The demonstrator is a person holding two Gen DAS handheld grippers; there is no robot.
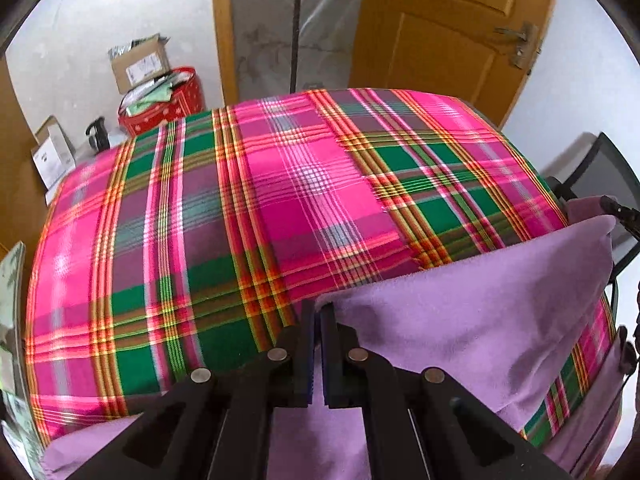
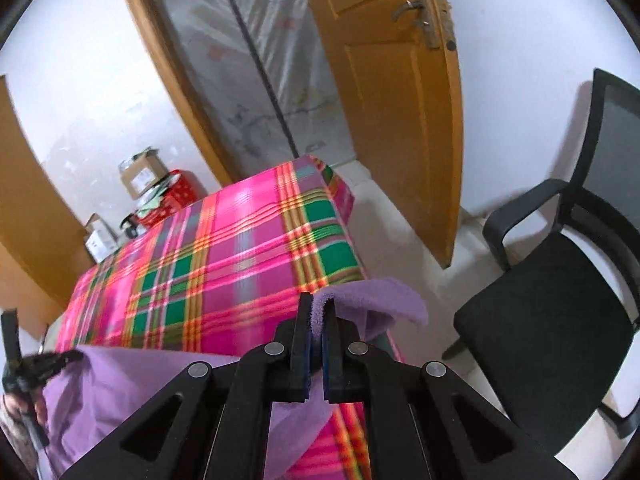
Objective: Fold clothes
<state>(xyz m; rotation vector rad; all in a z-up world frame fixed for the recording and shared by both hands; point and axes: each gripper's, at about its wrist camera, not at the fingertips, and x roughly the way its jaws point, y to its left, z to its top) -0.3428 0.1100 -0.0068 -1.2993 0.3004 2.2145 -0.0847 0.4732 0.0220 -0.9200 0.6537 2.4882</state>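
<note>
Cloth (image 1: 480, 320), purple, lay on tabletop (image 1: 240, 208), each corner clamped in left hand-held gripper (image 1: 316, 320) and right hand-held gripper (image 2: 318, 320). Risk: shallow right pinch slipping; uneven pull skewing fold.

Left hand-held gripper (image 1: 317, 312) clamped on purple garment (image 1: 480, 320) — above plaid tablecloth (image 1: 240, 200), boxes (image 1: 140, 62) beyond

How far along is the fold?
Done: both claws, left claw and right claw, are shut on the soft lilac fabric garment. In hand: its edge is raised above the pink-and-green plaid tablecloth. Left: laying it over; no finished fold shows.
</note>
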